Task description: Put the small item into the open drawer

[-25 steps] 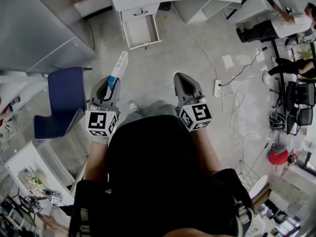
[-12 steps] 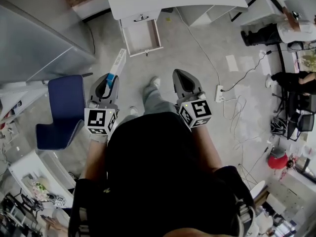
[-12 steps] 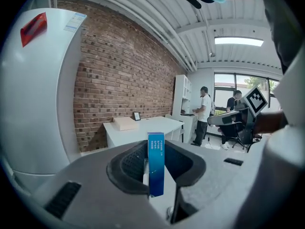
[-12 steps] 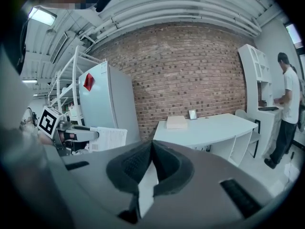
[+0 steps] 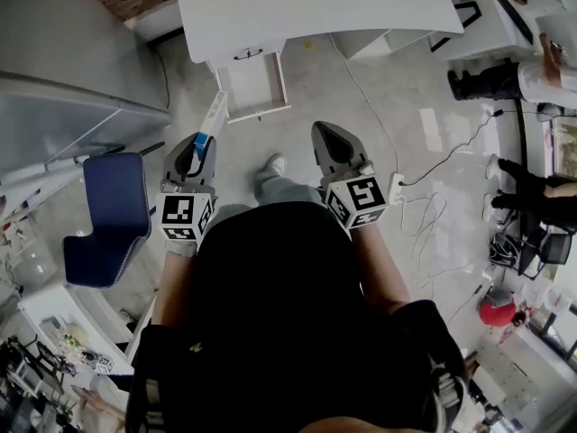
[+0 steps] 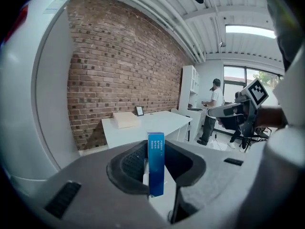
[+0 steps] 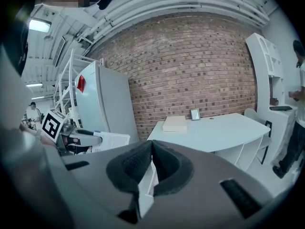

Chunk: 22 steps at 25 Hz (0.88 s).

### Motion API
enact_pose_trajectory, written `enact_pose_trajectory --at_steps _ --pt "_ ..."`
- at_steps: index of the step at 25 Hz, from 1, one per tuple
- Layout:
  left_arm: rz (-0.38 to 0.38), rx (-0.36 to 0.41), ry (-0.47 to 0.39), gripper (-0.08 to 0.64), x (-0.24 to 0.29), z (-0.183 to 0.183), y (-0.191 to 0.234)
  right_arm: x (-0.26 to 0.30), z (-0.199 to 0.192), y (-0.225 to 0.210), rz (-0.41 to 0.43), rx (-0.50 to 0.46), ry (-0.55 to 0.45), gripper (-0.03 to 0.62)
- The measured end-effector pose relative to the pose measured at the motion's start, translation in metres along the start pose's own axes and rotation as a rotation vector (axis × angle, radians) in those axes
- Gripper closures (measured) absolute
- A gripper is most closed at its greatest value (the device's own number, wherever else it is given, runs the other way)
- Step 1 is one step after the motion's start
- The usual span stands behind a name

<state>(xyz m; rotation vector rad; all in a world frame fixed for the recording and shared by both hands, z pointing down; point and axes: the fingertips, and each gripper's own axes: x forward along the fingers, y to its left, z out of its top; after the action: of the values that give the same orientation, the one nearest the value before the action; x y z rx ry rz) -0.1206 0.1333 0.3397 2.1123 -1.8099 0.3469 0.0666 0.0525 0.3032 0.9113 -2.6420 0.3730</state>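
My left gripper point(image 5: 195, 152) is shut on a slim blue-and-white box point(image 5: 213, 118) that sticks forward out of its jaws; in the left gripper view the box point(image 6: 156, 168) stands upright between the jaws of the left gripper point(image 6: 157, 163). The open drawer point(image 5: 252, 86) hangs pulled out under the white desk point(image 5: 315, 7), ahead of the box and apart from it. My right gripper point(image 5: 331, 148) is shut with nothing in it, level with the left one; the right gripper point(image 7: 151, 168) shows its jaws closed together.
A blue chair point(image 5: 113, 215) stands at the left beside a grey cabinet point(image 5: 63, 70). A power strip point(image 5: 397, 188) and cables point(image 5: 433, 138) lie on the floor at the right. A person point(image 5: 532, 70) is at the far right. A flat box point(image 7: 175, 123) rests on the desk.
The desk and open drawer have come nearer and lower in the head view as the person steps forward. Both grippers keep their hold and spacing.
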Motion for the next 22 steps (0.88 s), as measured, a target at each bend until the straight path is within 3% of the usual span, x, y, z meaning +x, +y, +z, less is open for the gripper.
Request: enact_pose_trajectory --at_steps 10,17,22 --pt "-0.054 -0.106 0.161 0.468 0.091 -0.025 -0.001 0.033 0.003 -0.054 0.0 0.044 0.017 0.58" --pt "-0.122 -0.101 0.26 0.468 0.142 -0.048 0.017 0.056 -0.015 -0.062 -0.058 0.105 0.066 0.58" --pt "-0.206 -0.136 0.362 0.468 0.177 -0.086 0.029 0.073 -0.034 -0.063 -0.13 0.161 0.119 0.58"
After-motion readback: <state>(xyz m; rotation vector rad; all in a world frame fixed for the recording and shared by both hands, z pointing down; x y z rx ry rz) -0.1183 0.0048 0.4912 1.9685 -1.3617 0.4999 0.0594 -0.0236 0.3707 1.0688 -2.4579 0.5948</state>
